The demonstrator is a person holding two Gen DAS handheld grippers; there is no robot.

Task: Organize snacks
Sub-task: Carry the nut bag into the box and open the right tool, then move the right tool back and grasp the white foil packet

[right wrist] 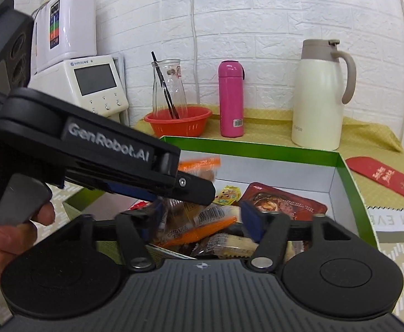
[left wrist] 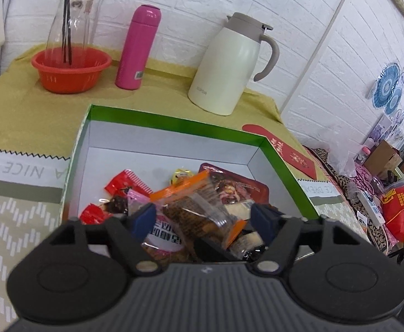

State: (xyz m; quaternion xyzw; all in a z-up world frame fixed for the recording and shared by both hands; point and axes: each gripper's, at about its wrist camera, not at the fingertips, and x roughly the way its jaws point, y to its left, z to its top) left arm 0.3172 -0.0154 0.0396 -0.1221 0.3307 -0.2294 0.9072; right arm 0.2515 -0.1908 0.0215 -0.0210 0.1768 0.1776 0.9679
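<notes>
Lying heaped in a green-rimmed box [left wrist: 174, 123], the snacks are seen as a pile topped by a clear packet with orange ends [left wrist: 199, 207], beside red wrappers [left wrist: 124, 182] and a dark red pouch [left wrist: 238, 188]. The left tongs [left wrist: 204, 218] are spread wide over the pile, the orange-ended packet between the blue pads but not pressed by them. The right tongs [right wrist: 202, 218] are likewise held wide apart above the box, nothing gripped; the left device crosses in front of them in the right view, with a person's hand [right wrist: 11, 229] on its handle. The box is set on a surface [left wrist: 22, 105] covered with a yellow-green cloth. Behind it, a red basket [left wrist: 70, 69] holding a glass carafe [left wrist: 72, 19], a pink flask [left wrist: 138, 47] and a cream jug [left wrist: 229, 66] are lined up against a white brick-pattern wall [right wrist: 257, 13]. A red envelope [right wrist: 384, 178] is laid right of the box.
</notes>
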